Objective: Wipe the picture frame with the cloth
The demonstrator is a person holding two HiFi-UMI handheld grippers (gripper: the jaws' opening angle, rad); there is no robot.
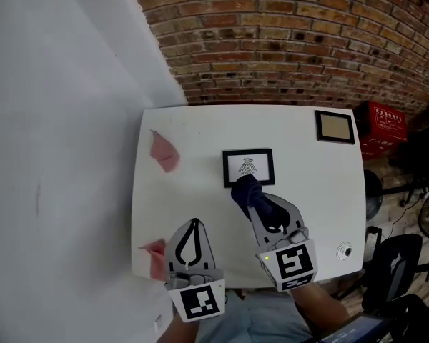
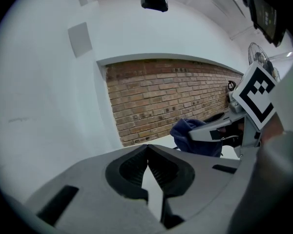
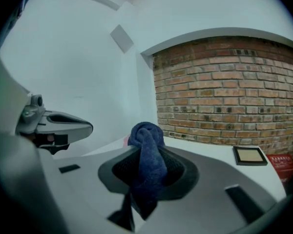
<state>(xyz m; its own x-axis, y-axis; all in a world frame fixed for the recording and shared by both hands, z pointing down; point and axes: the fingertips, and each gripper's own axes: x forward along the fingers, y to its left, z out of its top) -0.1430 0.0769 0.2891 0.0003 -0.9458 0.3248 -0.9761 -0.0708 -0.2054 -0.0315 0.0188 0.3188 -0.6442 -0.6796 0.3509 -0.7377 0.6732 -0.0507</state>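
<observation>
A black picture frame with a white print lies flat in the middle of the white table. My right gripper is shut on a dark blue cloth. The bunched cloth overlaps the frame's near left edge; whether it touches I cannot tell. In the right gripper view the blue cloth hangs between the jaws of the right gripper and hides the frame. My left gripper hovers near the table's front left, shut with nothing in it; its tips meet. The blue cloth shows there at right.
A second black frame with a tan inside lies at the back right corner. Pink cloths lie at the left and the front left corner. A small round object sits front right. A red crate and chairs stand beside the table.
</observation>
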